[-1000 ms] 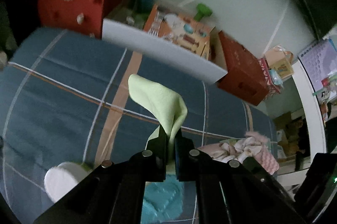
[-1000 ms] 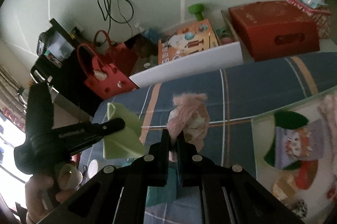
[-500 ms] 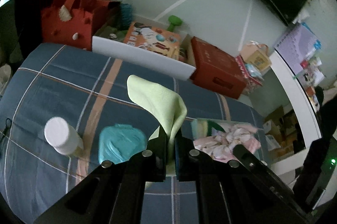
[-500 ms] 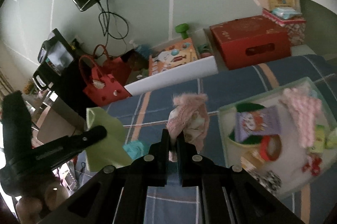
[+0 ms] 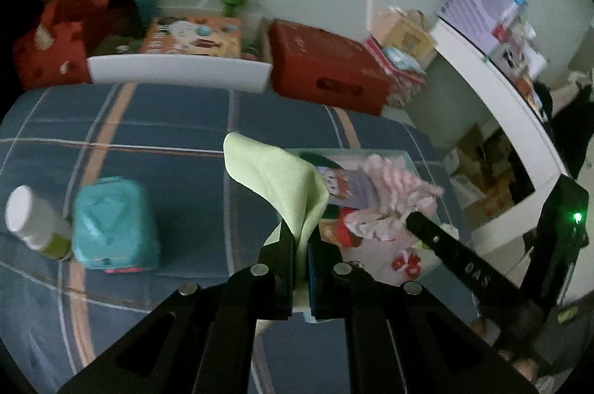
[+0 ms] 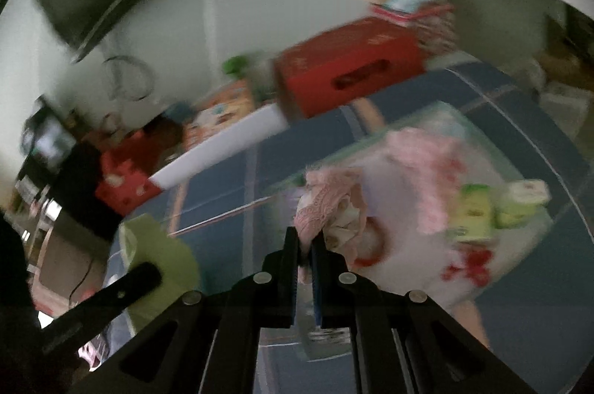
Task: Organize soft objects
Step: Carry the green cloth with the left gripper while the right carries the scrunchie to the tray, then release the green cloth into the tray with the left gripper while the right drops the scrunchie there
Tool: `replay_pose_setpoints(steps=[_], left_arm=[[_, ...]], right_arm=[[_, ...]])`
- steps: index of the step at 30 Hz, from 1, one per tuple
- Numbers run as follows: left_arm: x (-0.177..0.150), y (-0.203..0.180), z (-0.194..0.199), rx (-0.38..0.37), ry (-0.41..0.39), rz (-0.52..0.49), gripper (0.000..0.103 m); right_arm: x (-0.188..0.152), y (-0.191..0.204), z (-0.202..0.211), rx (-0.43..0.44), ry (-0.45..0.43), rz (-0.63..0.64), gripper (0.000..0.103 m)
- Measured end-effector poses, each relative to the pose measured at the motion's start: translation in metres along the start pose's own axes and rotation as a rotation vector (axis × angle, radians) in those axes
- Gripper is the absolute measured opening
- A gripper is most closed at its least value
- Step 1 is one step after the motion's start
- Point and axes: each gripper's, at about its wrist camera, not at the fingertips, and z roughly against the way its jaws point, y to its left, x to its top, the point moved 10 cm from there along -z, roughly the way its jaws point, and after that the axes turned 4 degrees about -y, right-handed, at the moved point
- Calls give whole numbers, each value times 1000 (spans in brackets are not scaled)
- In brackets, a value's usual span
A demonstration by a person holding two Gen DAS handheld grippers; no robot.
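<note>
My left gripper is shut on a pale green cloth that stands up from its jaws over the left edge of a clear bin. My right gripper is shut on a pink knit garment, held above the same bin. The bin holds several soft items, among them pink clothing and a printed purple piece. In the left wrist view the right gripper shows at the right with the pink garment. In the right wrist view, blurred, the left gripper holds the green cloth.
The bin sits on a bed with a blue plaid cover. A teal wipes pack and a white-capped bottle lie at the left. Beyond the bed's far edge stand a white tray, a red box and a red bag.
Both grippers have swung right across the bed, each keeping its cloth. The bin has come under them. The wipes pack and bottle have slid off to the left.
</note>
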Motion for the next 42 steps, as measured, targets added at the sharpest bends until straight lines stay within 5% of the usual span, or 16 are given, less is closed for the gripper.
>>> replay_pose_setpoints(steps=[5, 12, 23, 24, 28, 32, 39, 42], left_arm=[[-9, -33, -32, -28, 47, -58, 6], [-10, -78, -68, -85, 61, -154, 6], [-38, -59, -114, -30, 186, -98, 7], [-38, -57, -112, -28, 189, -91, 12], [-36, -54, -98, -49, 176, -46, 65], [-32, -47, -80, -55, 135, -21, 68], [-38, -11, -55, 9, 104, 27, 78], [-39, 9, -44, 58, 81, 33, 82]], right_arm=[[9, -48, -2, -58, -7, -88, 7], [12, -65, -7, -68, 0, -113, 7], [-8, -71, -31, -172, 110, -51, 10], [-8, -71, -31, -176, 114, -48, 10], [-6, -70, -25, -216, 108, -20, 21], [-3, -64, -19, -248, 91, 20, 57], [-3, -45, -15, -284, 77, 109, 66], [-4, -35, -17, -298, 73, 146, 77]])
